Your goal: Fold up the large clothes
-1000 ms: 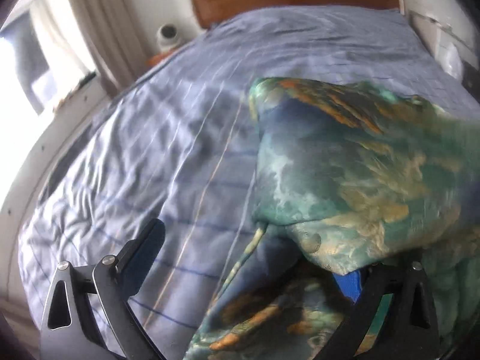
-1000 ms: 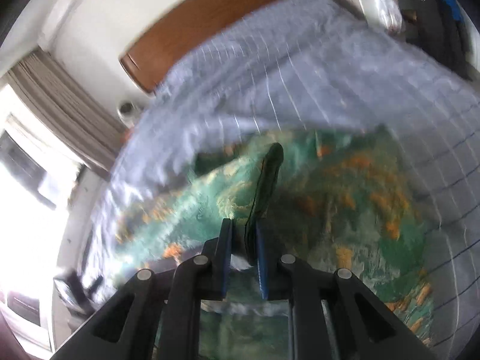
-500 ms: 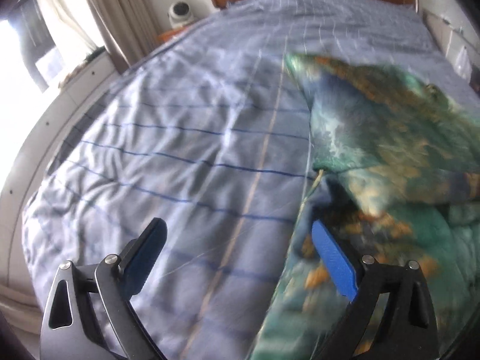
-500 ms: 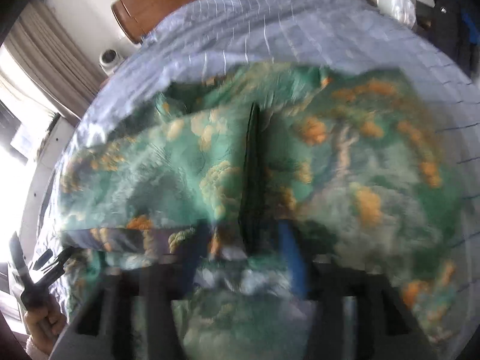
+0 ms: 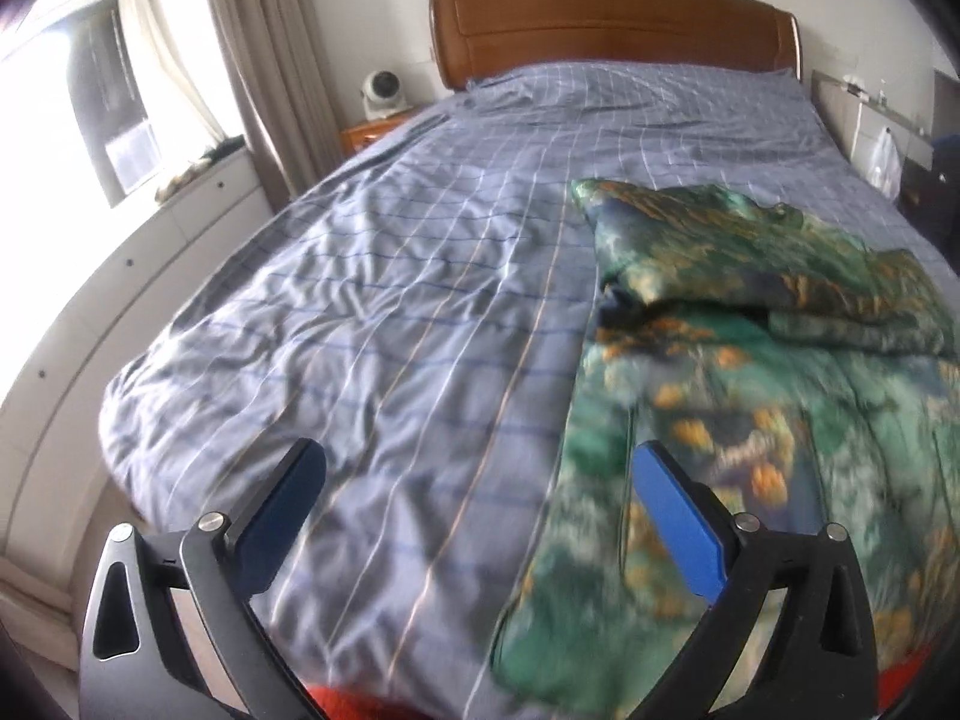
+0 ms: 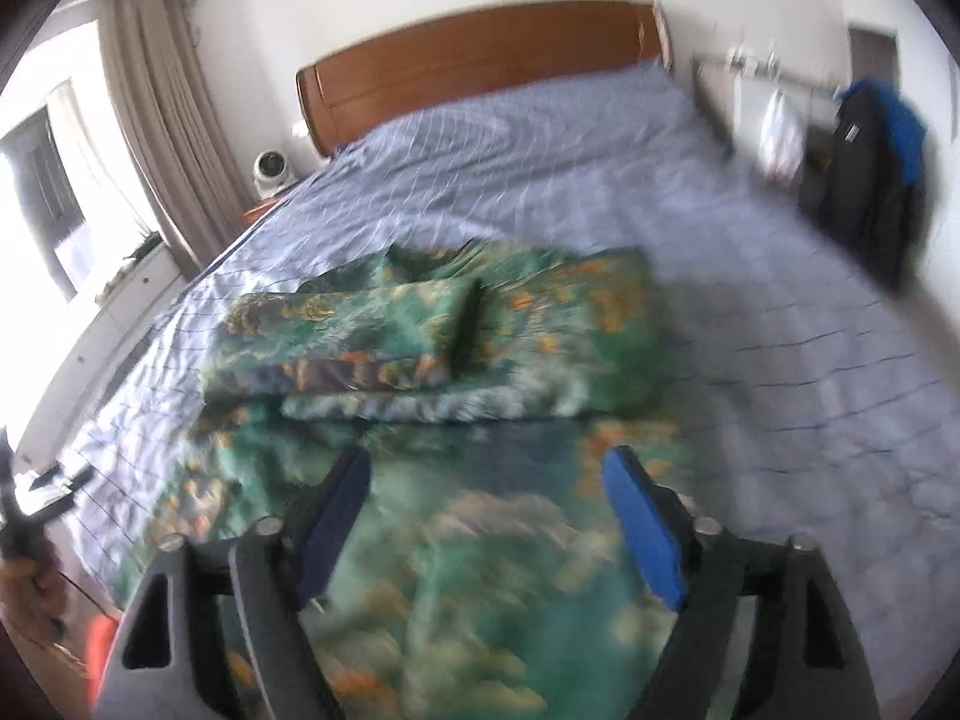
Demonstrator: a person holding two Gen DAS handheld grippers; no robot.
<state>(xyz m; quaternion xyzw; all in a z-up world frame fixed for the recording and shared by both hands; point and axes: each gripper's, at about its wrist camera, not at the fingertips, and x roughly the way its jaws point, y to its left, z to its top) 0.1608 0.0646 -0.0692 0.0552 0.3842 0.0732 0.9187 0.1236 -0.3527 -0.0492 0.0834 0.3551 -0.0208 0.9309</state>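
Right claw (image 6: 486,516): my jaws have just been opening, standing wide, holding nothing.
Left claw (image 5: 480,510): gaping wide, empty.
Garment (image 6: 456,324): lying half-folded on the bed (image 5: 390,300).

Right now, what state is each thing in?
Garment: partly folded, far part doubled over, lying on the bed.
Left gripper: open, empty.
Right gripper: open, empty, jaws just opened.
Bedspread: spread, wrinkled.
Curtain: drawn aside.
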